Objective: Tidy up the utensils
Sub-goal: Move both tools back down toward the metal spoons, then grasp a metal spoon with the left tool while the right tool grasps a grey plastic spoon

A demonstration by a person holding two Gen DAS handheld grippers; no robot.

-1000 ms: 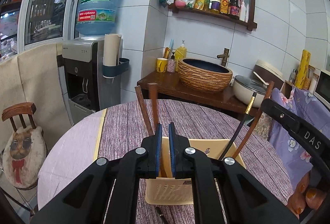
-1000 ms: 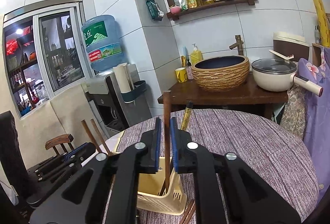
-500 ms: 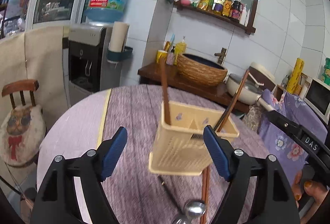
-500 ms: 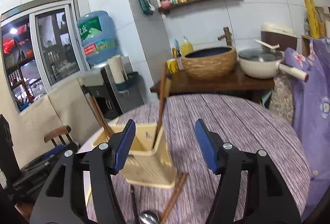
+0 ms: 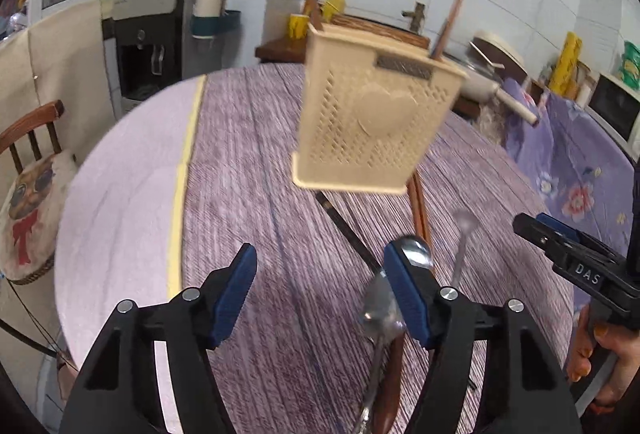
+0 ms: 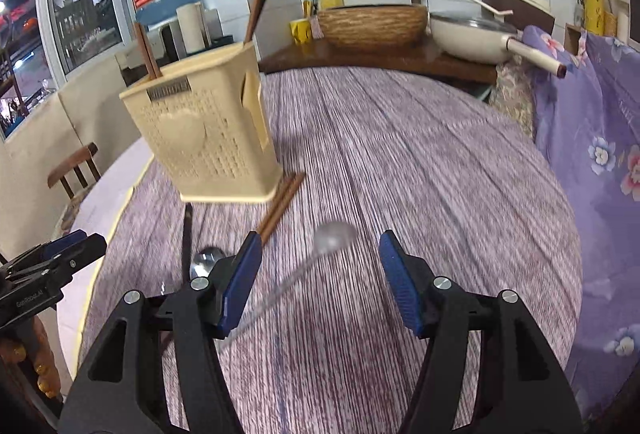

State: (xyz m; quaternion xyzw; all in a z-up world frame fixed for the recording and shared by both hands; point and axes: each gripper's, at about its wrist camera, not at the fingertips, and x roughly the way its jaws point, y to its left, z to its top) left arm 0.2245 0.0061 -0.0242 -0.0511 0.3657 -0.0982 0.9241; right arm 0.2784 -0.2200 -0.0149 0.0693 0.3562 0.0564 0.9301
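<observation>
Looking along my left gripper (image 5: 320,288), I see its blue pads spread wide with nothing between them; my right gripper (image 6: 320,276) gapes just as wide, also empty. The cream utensil holder (image 5: 372,118) stands ahead of both, with brown chopsticks (image 6: 146,50) upright inside. One spoon (image 5: 414,254) lies by the left gripper's right pad. Another, blurred spoon (image 6: 334,236) lies between the right gripper's fingers on the purple tablecloth (image 6: 420,174). Loose chopsticks (image 6: 280,206) rest beside the holder's base.

Even indoor light fills both views, without hard shadows. Motion blur smears the cream basket (image 5: 372,118), the spoon (image 6: 332,236) and the table (image 6: 420,174) weave. Fisheye bends walls; corners go black.
</observation>
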